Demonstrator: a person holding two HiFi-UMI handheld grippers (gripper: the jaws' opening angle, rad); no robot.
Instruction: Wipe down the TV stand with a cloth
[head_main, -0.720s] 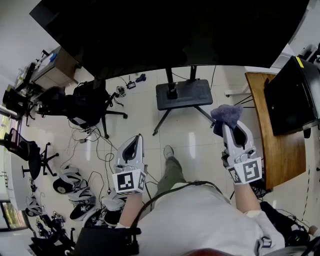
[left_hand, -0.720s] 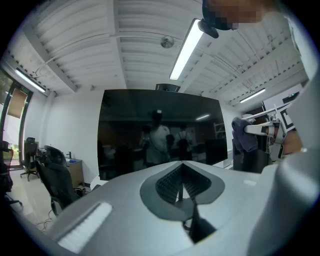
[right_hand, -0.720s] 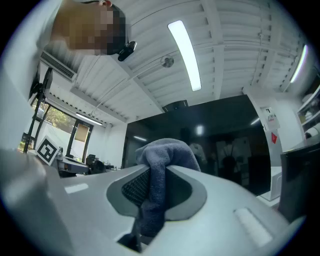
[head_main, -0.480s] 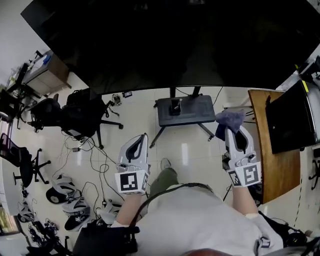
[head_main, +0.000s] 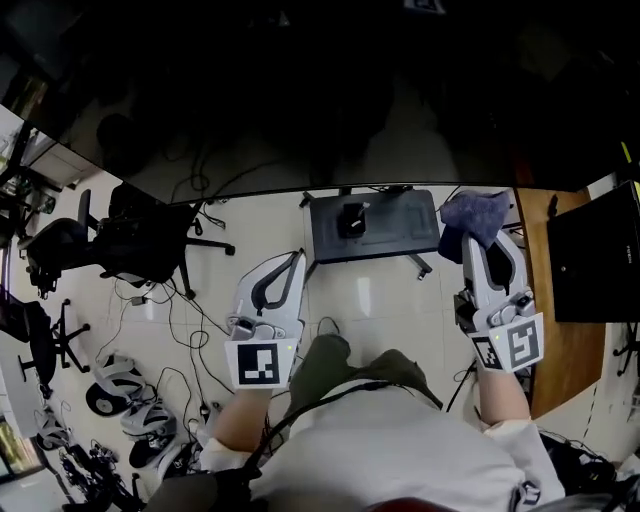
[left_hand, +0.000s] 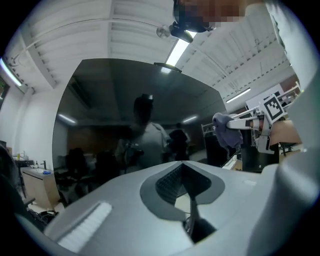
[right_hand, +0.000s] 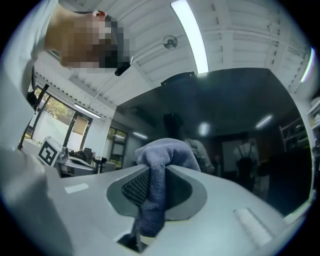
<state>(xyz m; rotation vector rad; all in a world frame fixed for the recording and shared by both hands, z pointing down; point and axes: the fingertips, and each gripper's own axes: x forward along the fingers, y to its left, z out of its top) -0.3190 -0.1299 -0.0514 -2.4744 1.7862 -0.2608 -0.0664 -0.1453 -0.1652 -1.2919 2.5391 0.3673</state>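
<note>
Raised nearer TV screen (head_main: 300, 90) than before, right gripper (head_main: 489, 240) clamped on cloth (head_main: 473, 214) at 3 o'clock of stand base (head_main: 390, 230), left gripper (head_main: 285, 262) closed, empty, at 8 o'clock

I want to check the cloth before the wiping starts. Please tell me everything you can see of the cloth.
The cloth is a small blue-grey rag, soft and fuzzy like microfibre. It is crumpled, not folded. The right tool is shut on it: a strip runs down between the jaws and a bunched lump sticks out past the tips. It is held in the air before the big dark screen, and in the head view it shows beside the right end of the black base plate. As far as I can see, only the jaws touch it.
</note>
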